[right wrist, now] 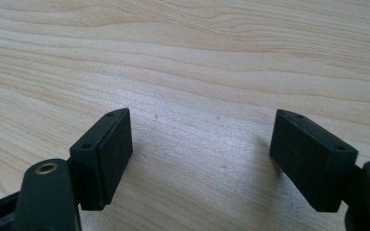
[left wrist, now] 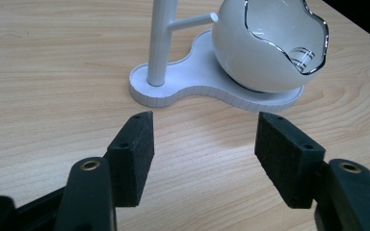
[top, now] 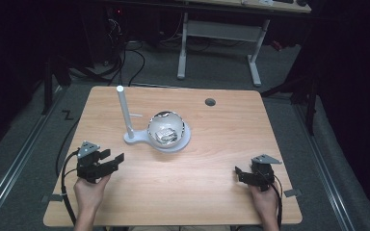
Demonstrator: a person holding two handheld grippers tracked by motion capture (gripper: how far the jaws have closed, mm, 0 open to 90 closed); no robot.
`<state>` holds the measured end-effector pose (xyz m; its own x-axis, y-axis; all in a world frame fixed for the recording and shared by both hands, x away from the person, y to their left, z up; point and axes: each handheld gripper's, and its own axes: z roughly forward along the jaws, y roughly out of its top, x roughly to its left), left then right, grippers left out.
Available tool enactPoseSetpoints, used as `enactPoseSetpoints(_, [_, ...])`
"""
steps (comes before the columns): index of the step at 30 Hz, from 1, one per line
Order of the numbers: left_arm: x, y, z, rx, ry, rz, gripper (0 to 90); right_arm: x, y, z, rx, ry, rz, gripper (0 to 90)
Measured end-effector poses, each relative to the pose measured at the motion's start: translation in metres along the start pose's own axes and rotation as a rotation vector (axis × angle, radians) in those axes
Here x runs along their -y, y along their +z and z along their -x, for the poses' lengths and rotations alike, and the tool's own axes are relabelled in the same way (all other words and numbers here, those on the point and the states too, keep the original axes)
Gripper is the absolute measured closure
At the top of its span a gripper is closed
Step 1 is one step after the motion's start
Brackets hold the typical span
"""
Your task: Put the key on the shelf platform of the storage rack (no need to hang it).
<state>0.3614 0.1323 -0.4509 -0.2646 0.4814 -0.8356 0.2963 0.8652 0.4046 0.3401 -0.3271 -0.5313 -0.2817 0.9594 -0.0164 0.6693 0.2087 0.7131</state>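
Wooden worktop (top: 212,192) standing in dim room w/ grey floor, carrying 1 white stand (top: 139,137), 1 glass bowl (top: 166,129). Left hand-held gripper (top: 117,159) & right hand-held gripper (top: 237,172): both gaping, gripping nothing.

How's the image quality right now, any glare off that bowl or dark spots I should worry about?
High view: the table is evenly lit, the room around it is nearly black, and the bowl glares enough to hide its inside. Left gripper view: sharp, with a bright glint along the bowl's wavy rim. Right gripper view: clear wood grain, a soft sheen between the open jaws and faint shadows beneath the pads.
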Motion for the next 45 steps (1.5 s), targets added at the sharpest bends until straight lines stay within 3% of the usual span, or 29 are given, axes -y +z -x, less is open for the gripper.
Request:
enactPoseSetpoints(6, [0.008, 0.002, -0.003, -0.008, 0.001, -0.003, 39.5, 0.0, 0.0, 0.0, 0.0, 0.0, 0.0, 23.3])
enactPoseSetpoints(7, [0.009, 0.003, -0.002, -0.019, -0.018, 0.0, 39.5, 0.0, 0.0, 0.0, 0.0, 0.0, 0.0, 23.3])
enactPoseSetpoints(8, [0.01, 0.003, -0.003, -0.005, 0.001, -0.003, 39.5, 0.0, 0.0, 0.0, 0.0, 0.0, 0.0, 23.3])
enactPoseSetpoints(9, [0.011, 0.003, -0.003, -0.014, -0.018, -0.003, 39.5, 0.0, 0.0, 0.0, 0.0, -0.001, 0.001, 23.3])
enactPoseSetpoints(15, [0.02, 0.006, -0.006, -0.008, 0.004, -0.018, 39.6, 0.0, 0.0, 0.0, 0.0, 0.0, 0.0, 23.3])
enactPoseSetpoints(16, [0.022, 0.007, -0.006, -0.022, -0.014, -0.02, 39.6, 0.0, 0.0, 0.0, 0.0, 0.0, 0.0, 23.3])
enactPoseSetpoints(24, [0.032, 0.011, -0.013, -0.027, 0.017, -0.041, 39.6, 0.0, 0.0, 0.0, 0.0, 0.0, 0.0, 23.3])
enactPoseSetpoints(29, [0.039, 0.014, -0.014, -0.039, 0.012, -0.046, 39.6, 0.0, 0.0, 0.0, 0.0, 0.0, 0.0, 23.2])
enactPoseSetpoints(30, [0.041, 0.015, -0.015, -0.032, 0.031, -0.047, 39.6, 0.0, 0.0, 0.0, 0.0, 0.0, 0.0, 23.3])
enactPoseSetpoints(31, [0.042, 0.015, -0.015, -0.039, 0.02, -0.049, 39.6, 0.0, 0.0, 0.0, 0.0, 0.0, 0.0, 23.3])
enactPoseSetpoints(33, [0.044, 0.016, -0.016, -0.036, 0.038, -0.053, 39.6, 0.0, 0.0, 0.0, 0.0, 0.0, 0.0, 23.3])
enactPoseSetpoints(39, [0.048, 0.02, -0.018, -0.05, 0.014, -0.069, 39.2, 0.0, 0.0, 0.0, 0.0, 0.0, 0.0, 23.3])
enactPoseSetpoints(45, [0.053, 0.023, -0.019, -0.051, 0.032, -0.066, 39.0, 0.0, 0.0, 0.0, 0.0, 0.0, 0.0, 23.3])
